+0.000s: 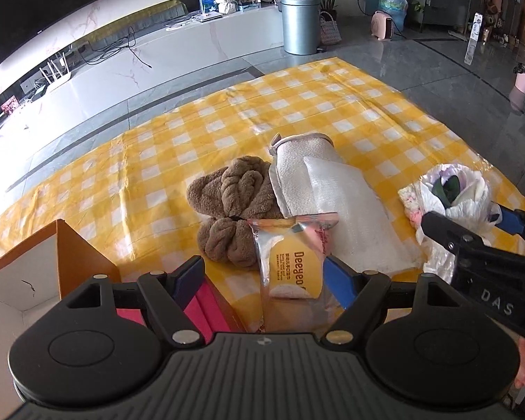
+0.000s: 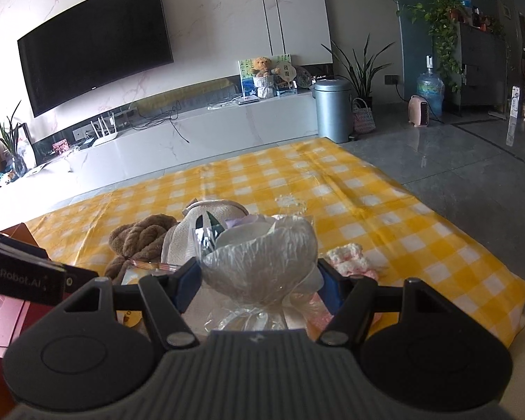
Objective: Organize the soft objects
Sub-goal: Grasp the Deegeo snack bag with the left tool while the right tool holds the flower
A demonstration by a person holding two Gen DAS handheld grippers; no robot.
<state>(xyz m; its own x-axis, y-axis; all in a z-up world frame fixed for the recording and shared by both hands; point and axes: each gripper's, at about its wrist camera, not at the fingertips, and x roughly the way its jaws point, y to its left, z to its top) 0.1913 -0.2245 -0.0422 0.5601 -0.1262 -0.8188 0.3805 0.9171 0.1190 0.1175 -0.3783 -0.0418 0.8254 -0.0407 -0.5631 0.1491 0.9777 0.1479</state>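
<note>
My left gripper is open around a yellow and white snack packet marked "Deeyeo", which touches its right finger. Beyond lie a brown fuzzy towel and a white rolled cloth on the yellow checked cloth. My right gripper has its jaws against a plastic-wrapped white flower bundle; it also shows in the left wrist view. A pink and white knitted piece lies just right of it. An orange box with a pink inside stands at my lower left.
A grey tiled floor surrounds the cloth. A grey bin, a white TV bench, a pink heater and potted plants stand far behind. The cloth's right edge is near my right gripper.
</note>
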